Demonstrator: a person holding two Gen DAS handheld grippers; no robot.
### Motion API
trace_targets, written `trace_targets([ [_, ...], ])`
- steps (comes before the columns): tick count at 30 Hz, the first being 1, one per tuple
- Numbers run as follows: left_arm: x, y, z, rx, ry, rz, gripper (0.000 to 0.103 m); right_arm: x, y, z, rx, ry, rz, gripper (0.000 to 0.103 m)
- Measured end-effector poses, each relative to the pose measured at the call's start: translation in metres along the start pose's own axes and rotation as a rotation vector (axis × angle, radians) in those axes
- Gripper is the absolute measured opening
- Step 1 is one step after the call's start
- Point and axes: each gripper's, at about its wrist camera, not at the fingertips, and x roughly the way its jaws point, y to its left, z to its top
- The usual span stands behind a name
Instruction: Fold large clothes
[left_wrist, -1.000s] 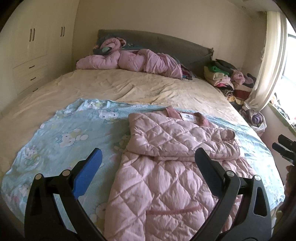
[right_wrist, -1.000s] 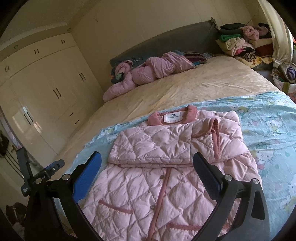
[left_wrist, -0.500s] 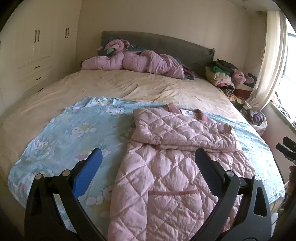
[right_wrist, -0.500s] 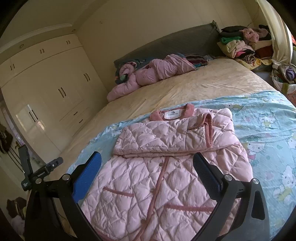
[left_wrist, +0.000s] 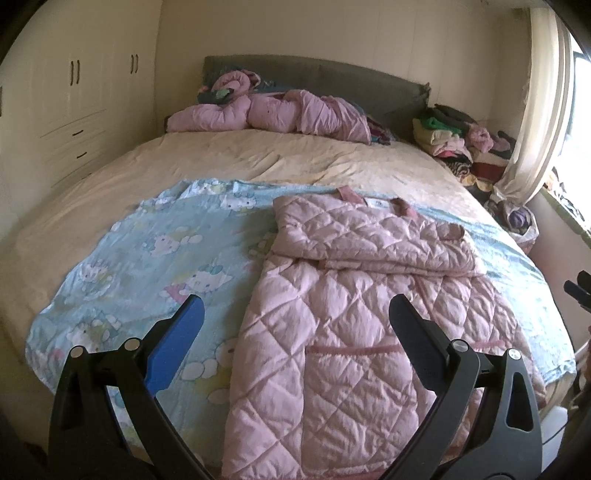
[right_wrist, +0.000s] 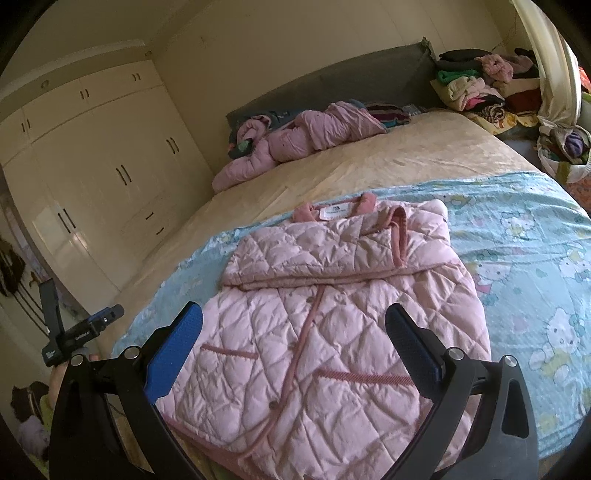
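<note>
Quilted pink jacket (left_wrist: 343, 332): one item, lying flat on the light-blue cartoon-print sheet (left_wrist: 155, 266) at the near end of the bed (left_wrist: 258, 158). Front up, with a darker pink placket and pocket trims. Sleeves folded across the chest, forming a doubled band just below the collar; white label showing at the collar (right_wrist: 334, 211). Hem at the near edge of the bed.

Left gripper (left_wrist: 295, 317): held above the jacket's lower half, fingers spread wide, grasping nothing. One blue pad over the sheet to the jacket's side, one black finger over the quilting.

Right gripper (right_wrist: 293, 325): likewise spread wide and empty, held above the jacket's lower front, its fingers straddling the placket.

Cream bedspread (left_wrist: 229, 162): beyond the jacket, covering the far part of the bed.

Pink padded garment (left_wrist: 273, 116): loose heap beyond the jacket, at the grey headboard (left_wrist: 332, 79).

Stack of assorted clothes (right_wrist: 476, 85): beyond the jacket, beside the headboard's corner, near a pale curtain (left_wrist: 535, 110).

Cream wardrobe (right_wrist: 92, 177): along the wall, well apart from the jacket, doors with dark handles.
</note>
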Motion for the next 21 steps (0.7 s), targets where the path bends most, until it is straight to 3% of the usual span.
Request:
trace_targets([
  [21, 0.010, -0.015, -0.036, 0.058, 0.088, 0.010, 0.094, -0.008, -0.016, -0.043, -0.022, 0.059, -0.081, 0.099],
])
